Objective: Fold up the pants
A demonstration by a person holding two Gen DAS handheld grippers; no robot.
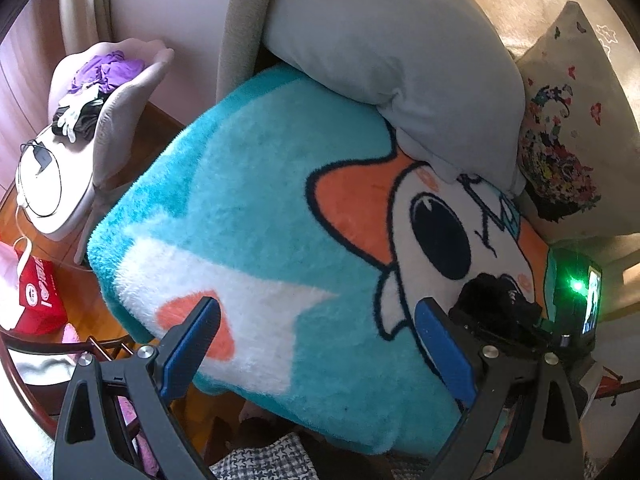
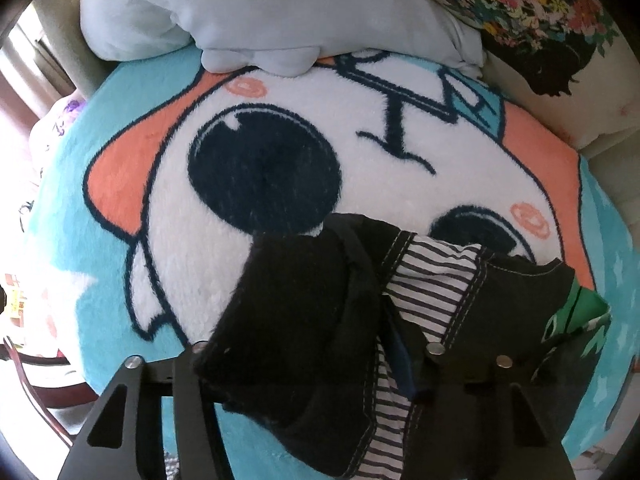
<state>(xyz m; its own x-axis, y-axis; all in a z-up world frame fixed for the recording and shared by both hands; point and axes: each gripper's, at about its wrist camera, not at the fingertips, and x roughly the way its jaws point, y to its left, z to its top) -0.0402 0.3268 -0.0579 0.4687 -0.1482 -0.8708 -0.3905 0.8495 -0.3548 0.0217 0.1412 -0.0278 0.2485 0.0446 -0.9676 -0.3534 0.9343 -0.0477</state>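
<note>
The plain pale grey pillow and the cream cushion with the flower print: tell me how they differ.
The plain pale grey pillow has no pattern; the cream cushion with the flower print carries multicoloured blooms and small butterflies. The grey pillow lies partly on the fluffy turquoise cartoon blanket, its end overlapping it; the cream cushion stands beside the blanket, next to the grey pillow. Both are soft and light-coloured.

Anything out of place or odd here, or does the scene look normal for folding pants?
Yes: the black pants lie bunched across the right gripper, striped pocket lining turned out, not flat on the blanket. Left gripper is open, empty.
</note>
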